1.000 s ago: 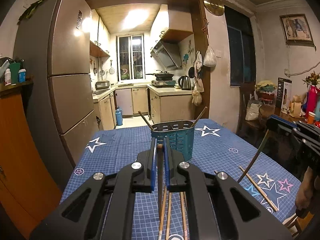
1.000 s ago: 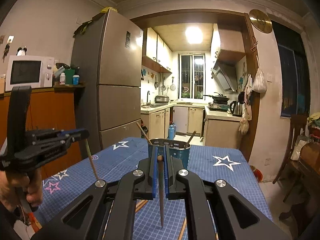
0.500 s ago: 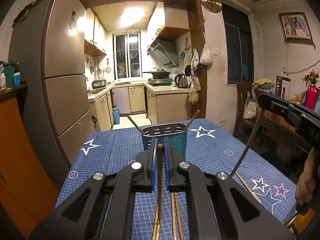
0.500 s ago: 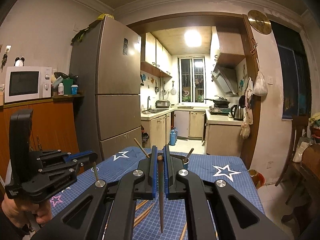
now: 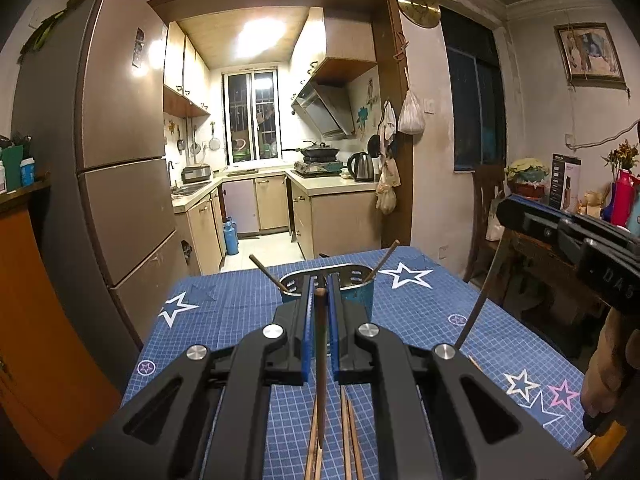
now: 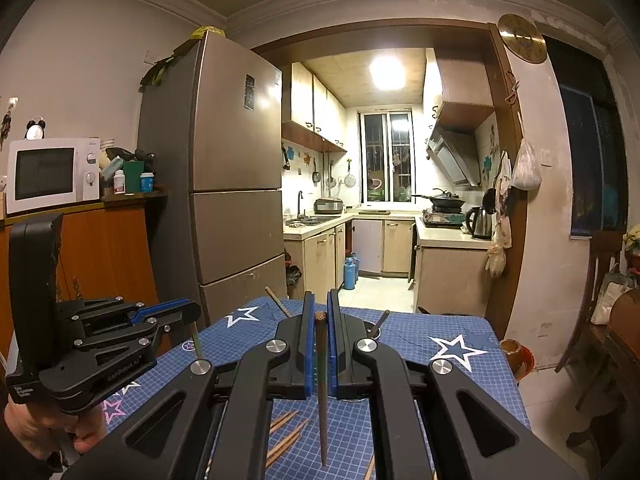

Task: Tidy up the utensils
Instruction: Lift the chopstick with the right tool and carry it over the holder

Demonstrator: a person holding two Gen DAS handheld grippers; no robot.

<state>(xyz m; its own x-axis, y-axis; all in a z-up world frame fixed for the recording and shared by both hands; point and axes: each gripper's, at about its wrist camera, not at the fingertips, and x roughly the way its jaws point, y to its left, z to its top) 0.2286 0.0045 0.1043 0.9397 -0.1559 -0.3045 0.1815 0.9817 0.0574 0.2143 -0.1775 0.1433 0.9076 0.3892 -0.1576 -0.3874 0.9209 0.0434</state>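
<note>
Each gripper was clamped on a single chopstick hanging point-down: the left gripper [image 5: 319, 300] on the left chopstick [image 5: 319, 364], the right gripper [image 6: 320, 322] on the right chopstick [image 6: 321, 384]. The teal utensil holder [image 5: 362, 294] stood ahead on the blue star tablecloth [image 5: 224, 308], with loose chopsticks [image 5: 347, 432] below. A long dangling stick could have caught the holder's rim and pivoted loose. Compared with a second earlier, both grippers had risen and drawn nearer the holder.
</note>
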